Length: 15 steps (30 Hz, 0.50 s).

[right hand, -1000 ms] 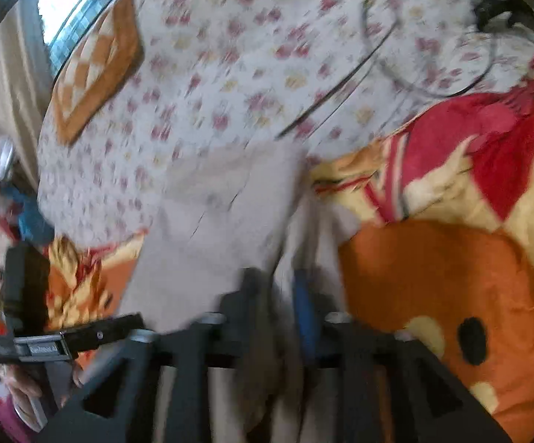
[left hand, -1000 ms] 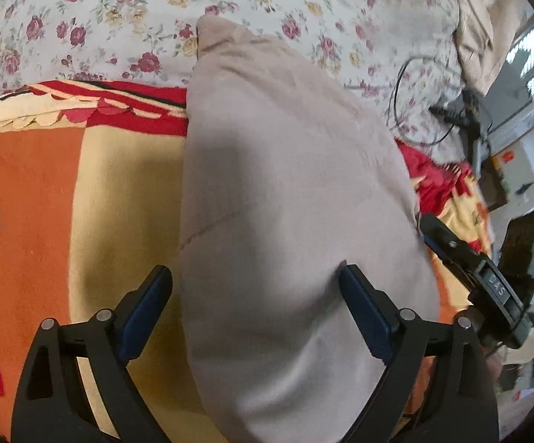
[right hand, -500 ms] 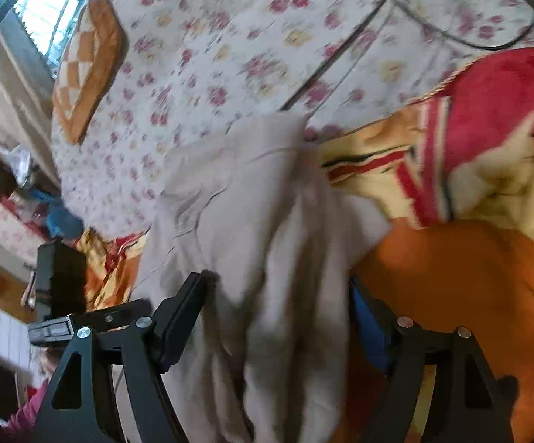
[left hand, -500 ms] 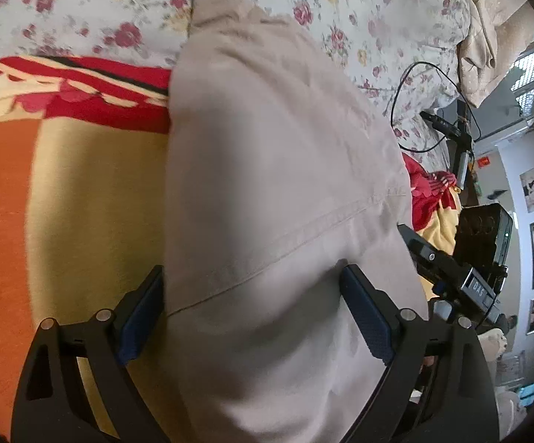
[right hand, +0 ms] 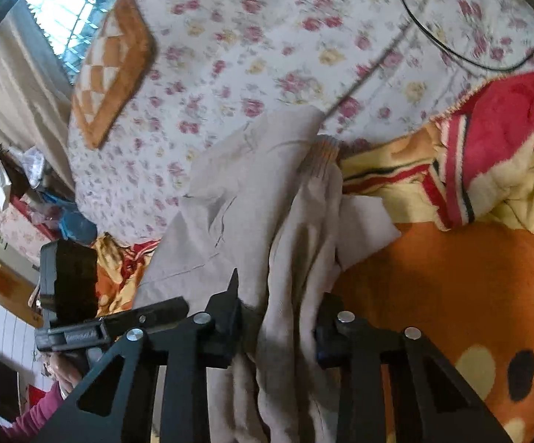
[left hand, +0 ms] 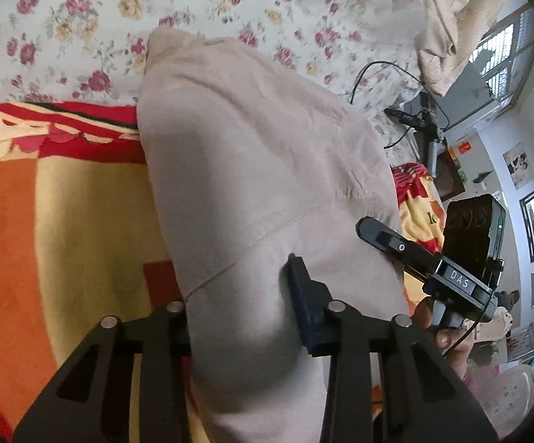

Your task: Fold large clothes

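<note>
The garment (left hand: 252, 192) runs forward from between the left gripper's (left hand: 241, 317) jaws, lying on the blanket (left hand: 64, 221). The floral bedsheet (left hand: 230, 3) lies beyond it. A cable (left hand: 381, 74) lies ahead to the right.

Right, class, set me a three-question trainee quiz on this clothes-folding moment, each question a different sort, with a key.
1. True or false: the beige garment lies partly on the orange and red blanket.
2. Multiple choice: what runs across the floral sheet at the upper right of the right wrist view? A) a black cable B) a belt C) a ruler
3. Fill in: bunched cloth sits between the fingers of the right gripper and of the ____ gripper.

Key: 1 true; 2 A; 3 left. Both grippers' jaws are closing, with garment cloth between them.
</note>
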Tool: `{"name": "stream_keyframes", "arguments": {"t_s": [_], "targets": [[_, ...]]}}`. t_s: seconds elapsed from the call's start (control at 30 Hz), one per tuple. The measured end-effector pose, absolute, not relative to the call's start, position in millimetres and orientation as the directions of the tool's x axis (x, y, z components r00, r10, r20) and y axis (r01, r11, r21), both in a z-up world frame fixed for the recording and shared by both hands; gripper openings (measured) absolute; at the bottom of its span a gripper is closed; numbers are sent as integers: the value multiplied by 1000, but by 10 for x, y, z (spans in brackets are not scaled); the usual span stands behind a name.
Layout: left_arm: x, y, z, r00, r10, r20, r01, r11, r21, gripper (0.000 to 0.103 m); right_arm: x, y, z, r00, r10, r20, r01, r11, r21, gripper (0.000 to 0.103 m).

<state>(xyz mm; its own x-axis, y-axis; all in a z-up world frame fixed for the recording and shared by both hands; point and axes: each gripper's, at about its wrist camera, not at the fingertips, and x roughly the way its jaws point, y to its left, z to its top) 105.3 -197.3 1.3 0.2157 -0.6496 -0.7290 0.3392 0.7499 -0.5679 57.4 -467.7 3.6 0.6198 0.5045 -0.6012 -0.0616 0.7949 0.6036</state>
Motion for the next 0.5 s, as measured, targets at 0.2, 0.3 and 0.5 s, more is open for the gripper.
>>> {"name": "stream_keyframes", "arguments": {"t_s": [0.2,0.3,0.5], "targets": [[763,-1746,256,229,-639,-735,339,760,-555,33,374,-4505,184,608,552,-571,-61,749,660,28],[543,-1596,372,241,-608,-757,347,782,-518,33,234,-4345,250,597,567,-567,-75,743,665,28],[208,-1292,467,257,-572,-779,331,809,-485,33,-41,-3982,333,565,596,-571,-109,739,665,27]]}}
